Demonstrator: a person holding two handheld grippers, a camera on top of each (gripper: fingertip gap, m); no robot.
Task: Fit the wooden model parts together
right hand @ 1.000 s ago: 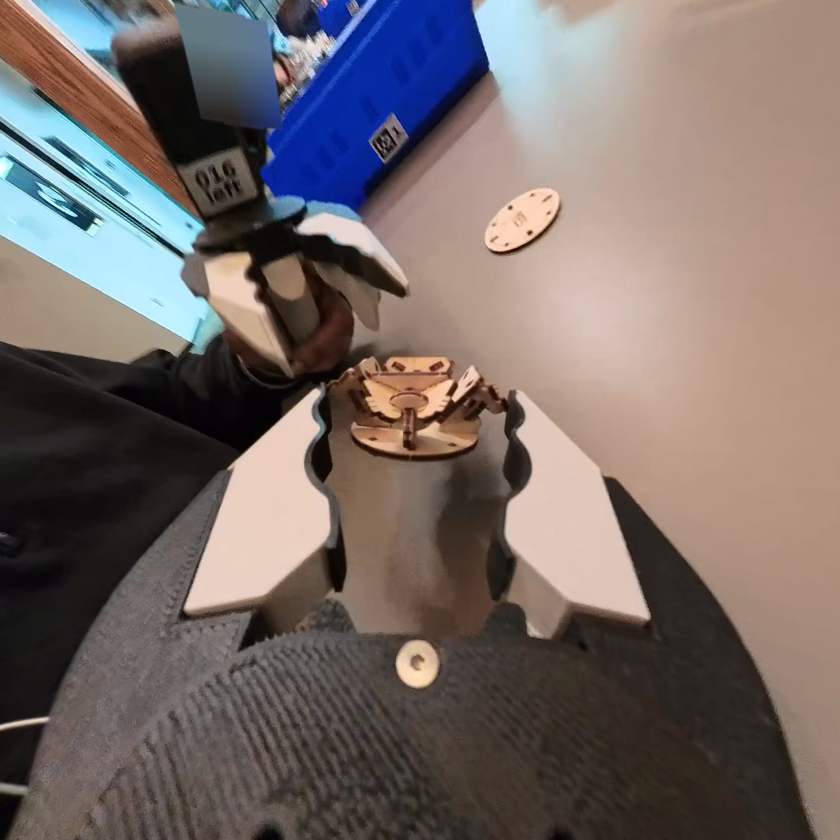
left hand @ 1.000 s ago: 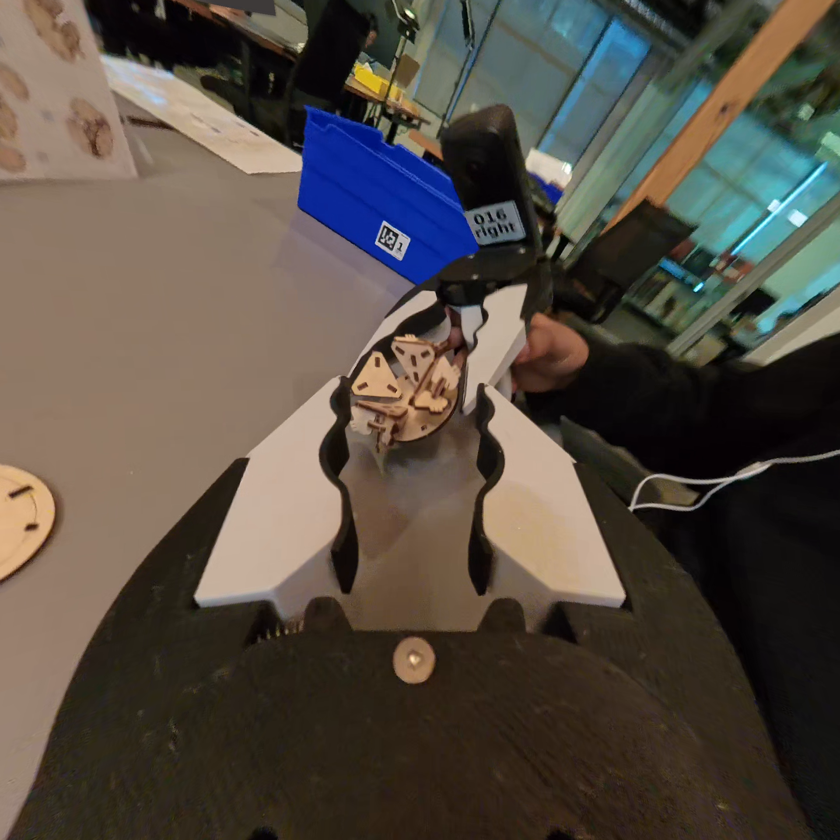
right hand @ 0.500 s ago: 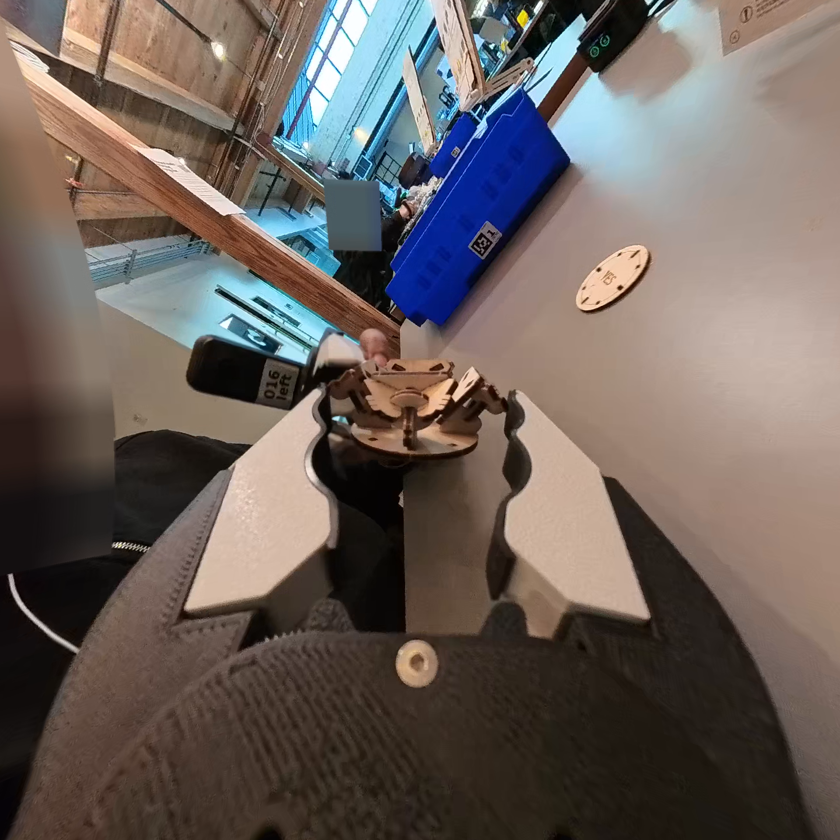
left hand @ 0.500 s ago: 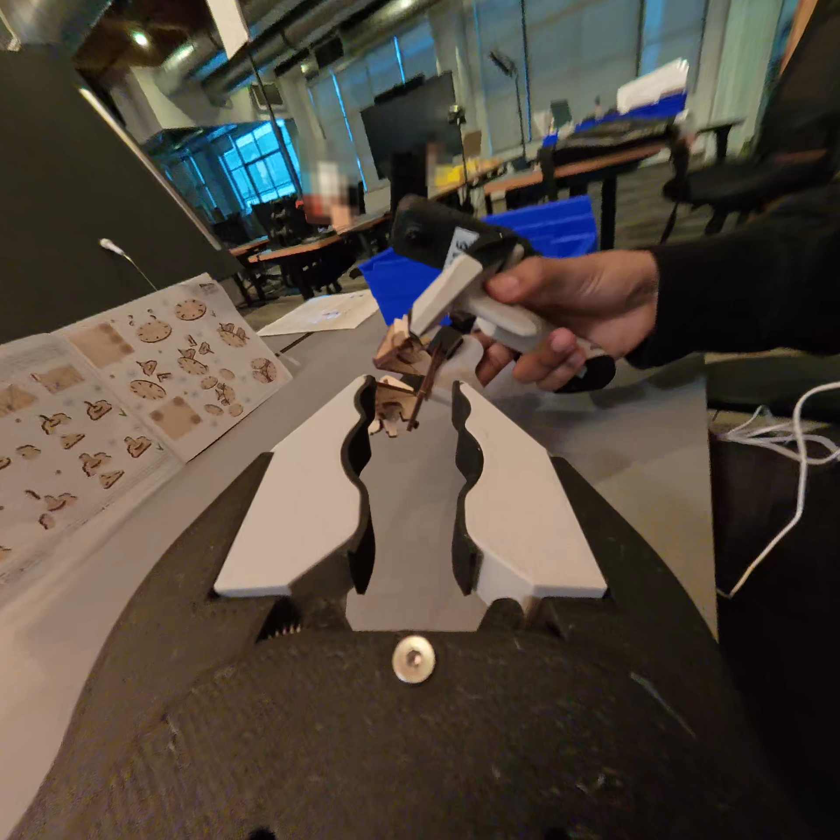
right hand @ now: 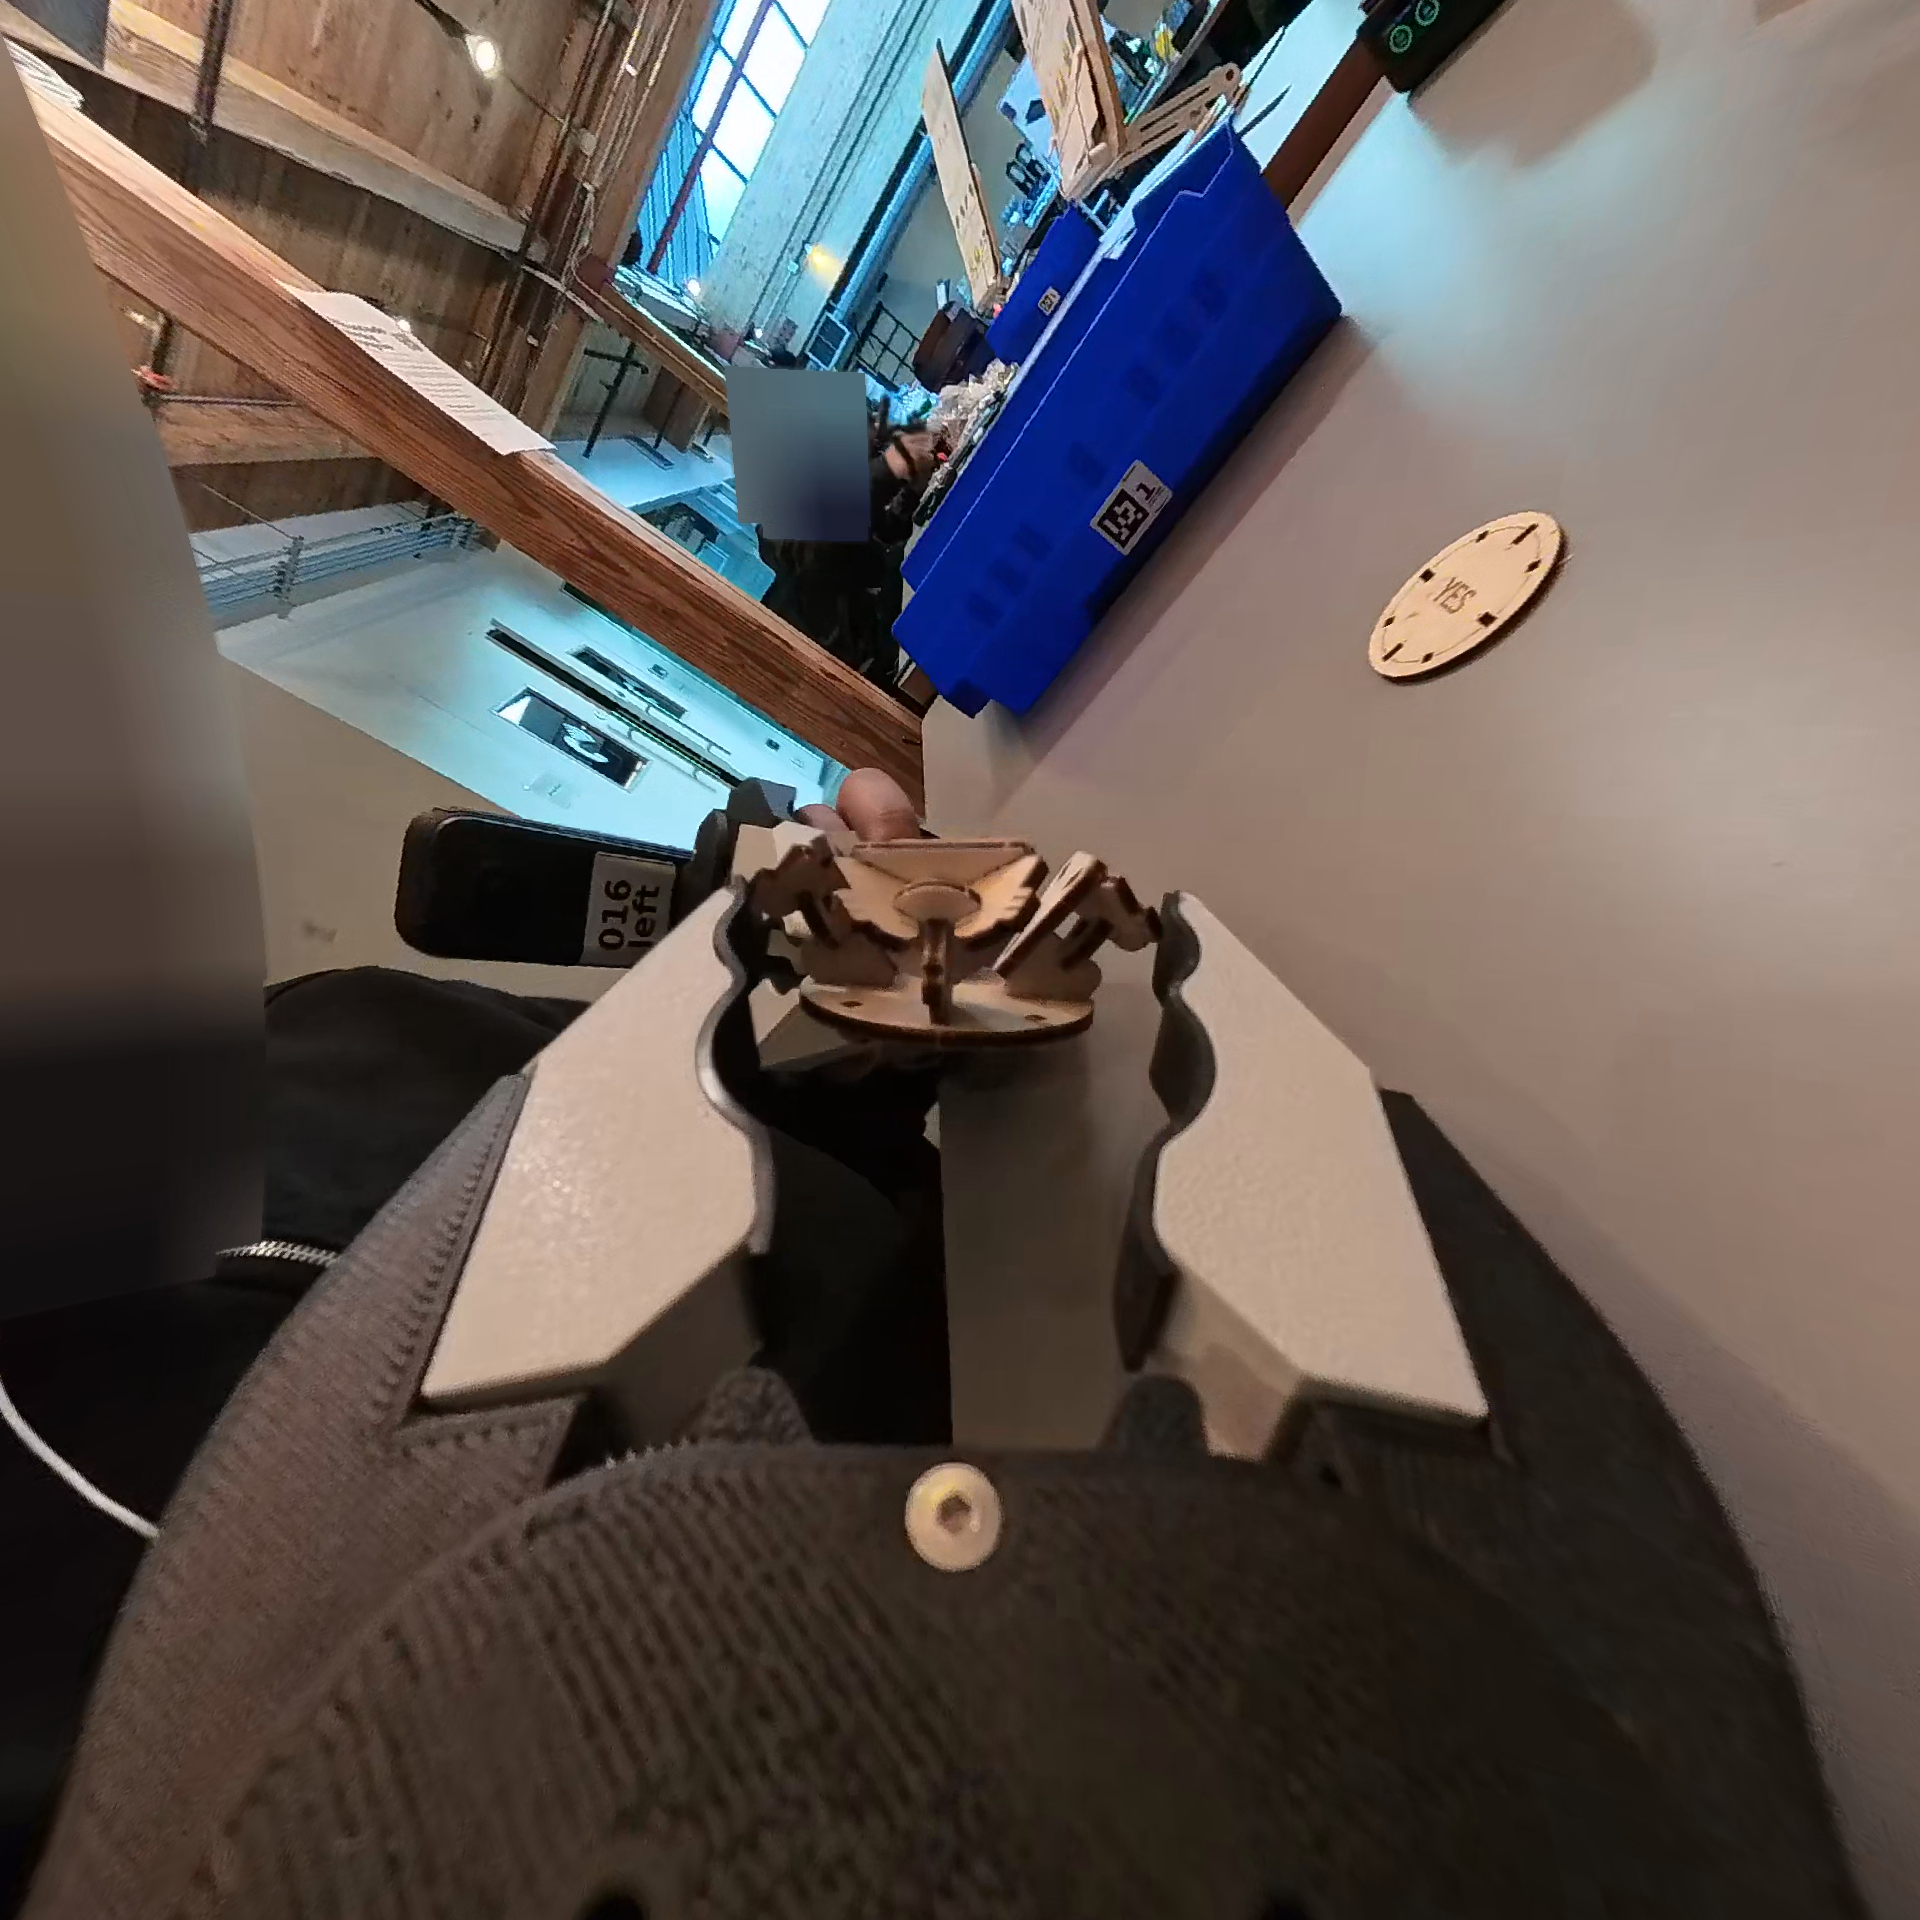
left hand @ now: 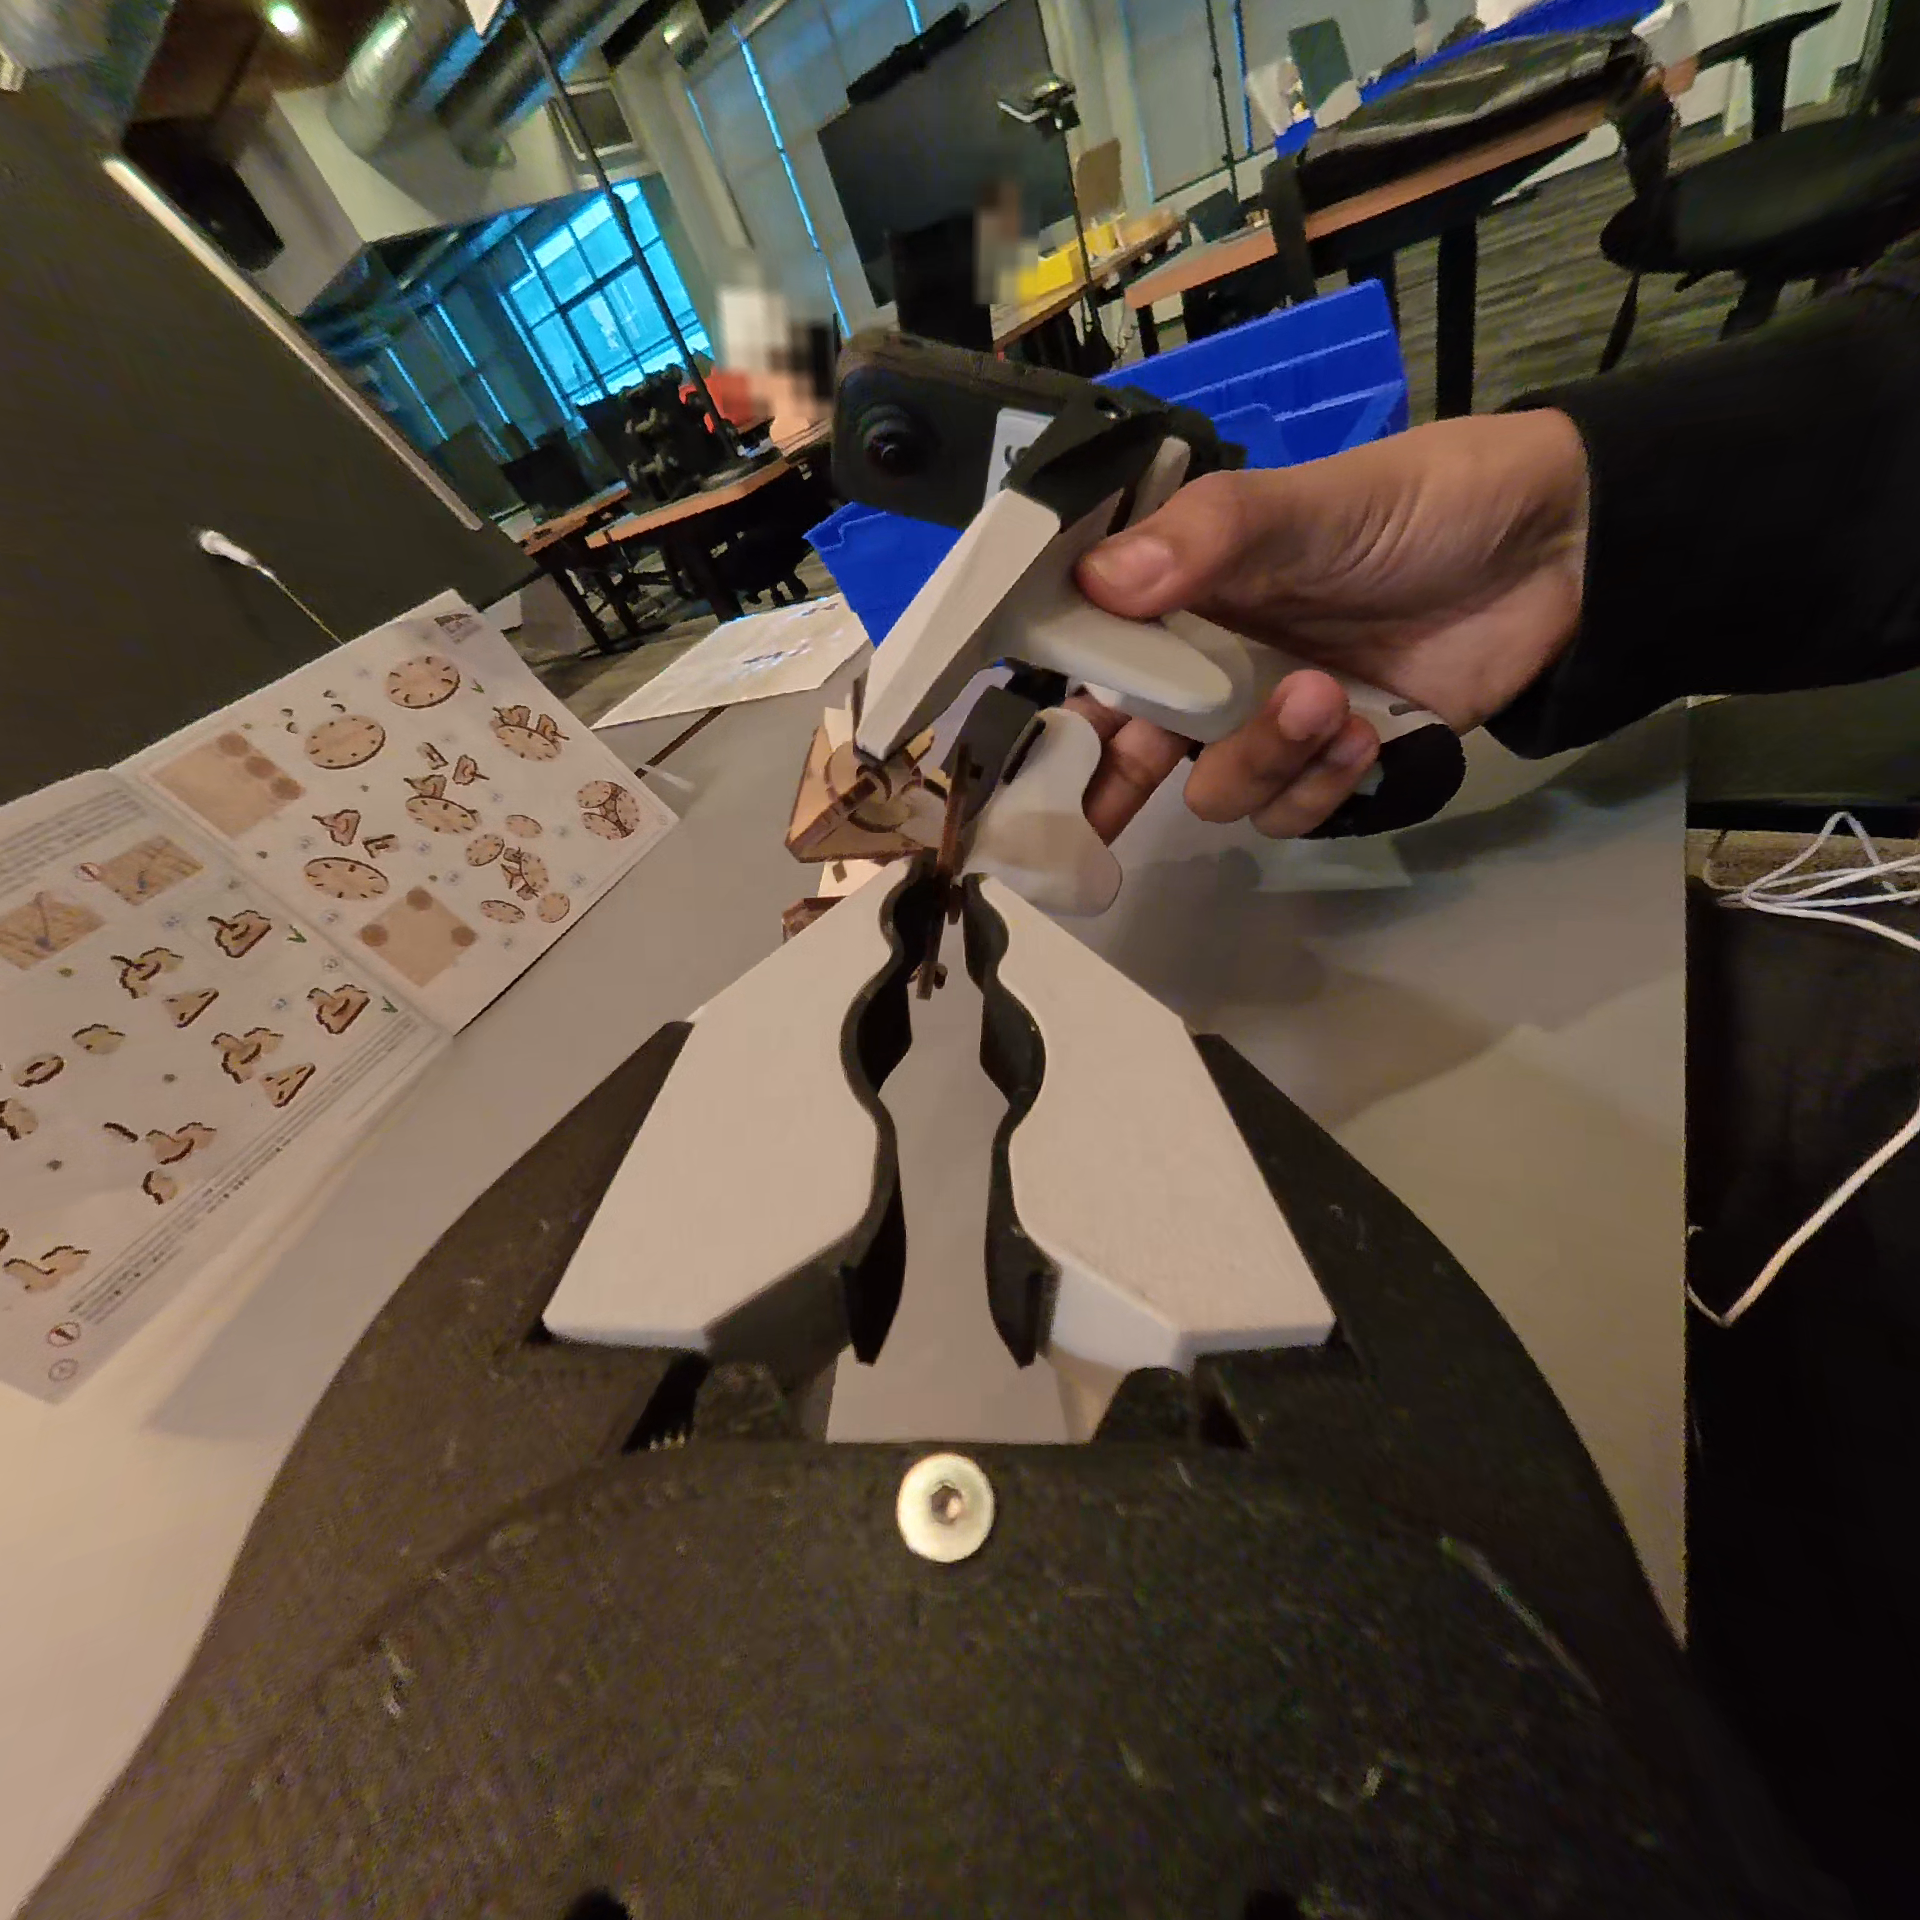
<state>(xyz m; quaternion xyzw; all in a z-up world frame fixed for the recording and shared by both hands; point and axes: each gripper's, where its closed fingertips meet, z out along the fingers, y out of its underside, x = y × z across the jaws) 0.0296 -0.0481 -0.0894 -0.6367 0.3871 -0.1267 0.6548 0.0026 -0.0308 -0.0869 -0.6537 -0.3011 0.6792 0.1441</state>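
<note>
Right gripper [right hand: 940,935] has its fingers clamped either side of the wooden model [right hand: 935,940], holding it above the desk [right hand: 1558,935]. Left gripper [left hand: 935,914] has its fingers nipped together on the model's thin disc edge [left hand: 948,831]. Relative to the model: instruction sheet [left hand: 260,935] left, blue bin [right hand: 1122,436] behind, wooden disc [right hand: 1465,595] lying right of it.
</note>
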